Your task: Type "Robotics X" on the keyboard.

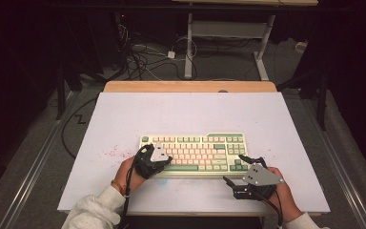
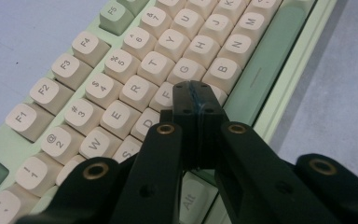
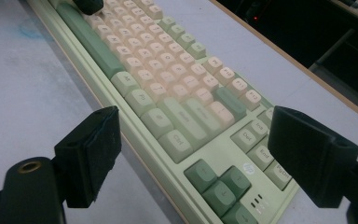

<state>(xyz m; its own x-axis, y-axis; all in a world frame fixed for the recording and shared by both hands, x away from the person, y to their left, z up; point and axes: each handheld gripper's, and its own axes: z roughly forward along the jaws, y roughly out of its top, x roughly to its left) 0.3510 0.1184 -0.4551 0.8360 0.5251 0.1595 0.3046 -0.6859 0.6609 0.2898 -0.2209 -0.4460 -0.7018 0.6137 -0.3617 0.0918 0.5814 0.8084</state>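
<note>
While the left gripper is shut tight with nothing in it over the keyboard, the right gripper is wide open and empty; the keys look hard and smooth, so push them from the top.

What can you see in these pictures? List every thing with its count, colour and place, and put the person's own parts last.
keyboard: one, pale green case with cream and green keys, lying near the front middle of the table.
table: one, white top with a wooden strip along its far edge, faint red specks left of the keyboard.
desk frame: one, white, on the floor beyond the table.
cables: several, dark and white, tangled on the floor beside the frame.
left gripper: one, black, jaws shut, tips over the keys near F and G.
right gripper: one, black, jaws open, by the keyboard's right front corner.
sleeves: two, light grey, at the bottom edge.
</note>
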